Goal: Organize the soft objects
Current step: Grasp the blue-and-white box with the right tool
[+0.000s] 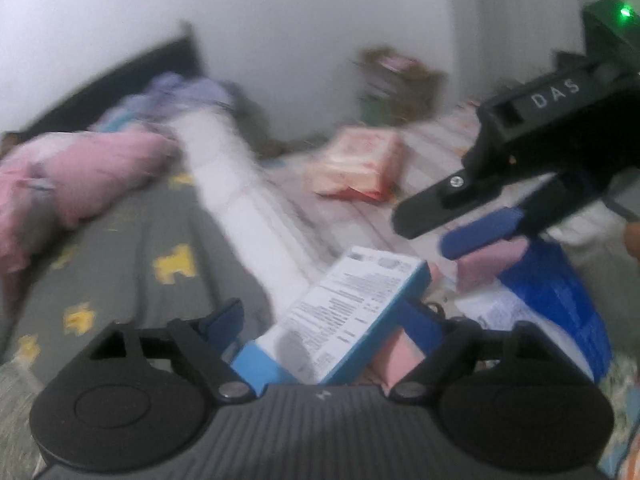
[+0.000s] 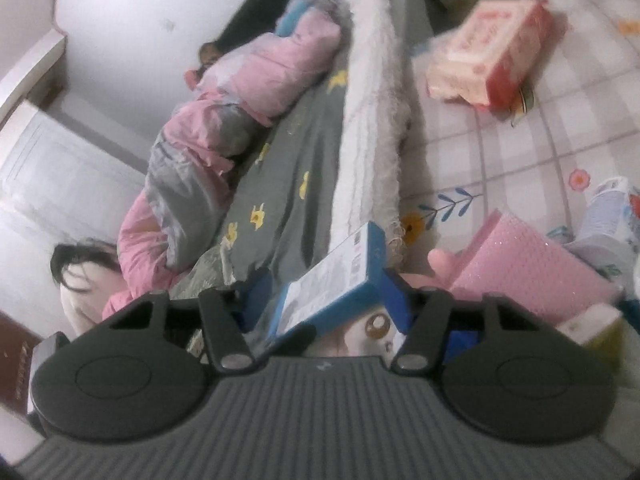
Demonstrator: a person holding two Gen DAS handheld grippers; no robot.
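A blue box with a white printed label sits tilted between the jaws of my left gripper, whose right pad lies against the box's blue side. A pink padded mailer shows underneath it. My right gripper hangs at the right, just above the box's far end, with its fingers apart and nothing clearly between them. In the right wrist view the box fills the gap in front of my right gripper, and the pink bubble mailer lies outside its right finger.
A pink and grey quilt is bunched on a grey sheet with yellow figures, beside a long white strip. A pink and red soft pack lies on the checked floor mat. A blue plastic bag lies at the right.
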